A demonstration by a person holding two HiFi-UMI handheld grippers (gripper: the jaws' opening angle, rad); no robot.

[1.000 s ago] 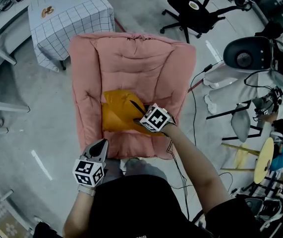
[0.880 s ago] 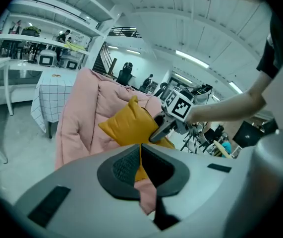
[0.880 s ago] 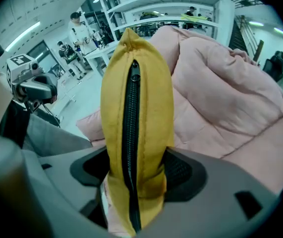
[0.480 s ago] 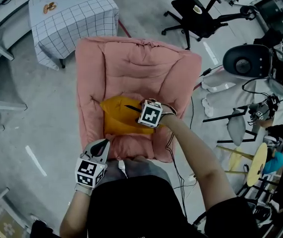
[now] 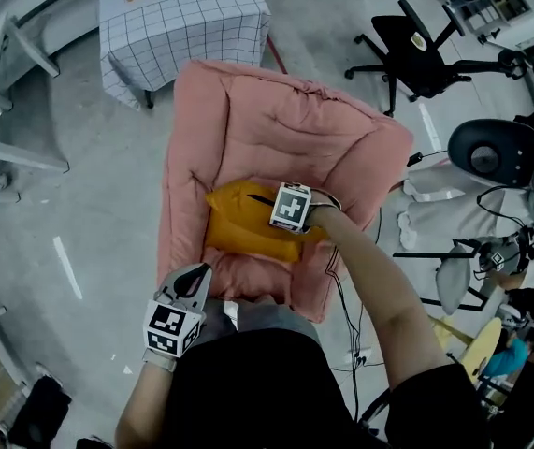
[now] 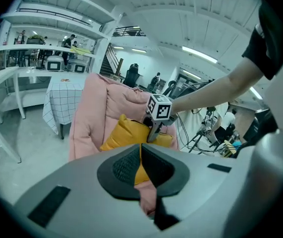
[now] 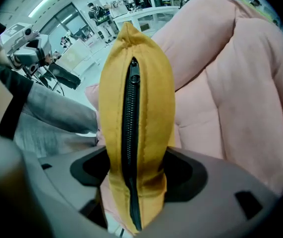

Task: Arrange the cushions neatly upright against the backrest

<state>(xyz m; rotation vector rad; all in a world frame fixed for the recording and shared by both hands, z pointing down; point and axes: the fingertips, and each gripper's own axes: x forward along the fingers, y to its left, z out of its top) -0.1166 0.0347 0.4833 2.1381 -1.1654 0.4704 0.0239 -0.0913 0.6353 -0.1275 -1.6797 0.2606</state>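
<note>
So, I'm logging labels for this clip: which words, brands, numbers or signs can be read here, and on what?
No text can be read anywhere.
The cubes on the left gripper and right gripper carry only black-and-white square markers, no letters.
The yellow cushion shows a plain zipper, no label.

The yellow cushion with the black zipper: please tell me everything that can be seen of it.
The mustard-yellow fabric cushion looks soft and plump, with a stitched seam and a closed black zipper along one edge. It rests on the seat of the pink quilted armchair, zipper edge upward. The right hand-held gripper pinches that edge from above. Whether the cushion touches the backrest is unclear.
</note>
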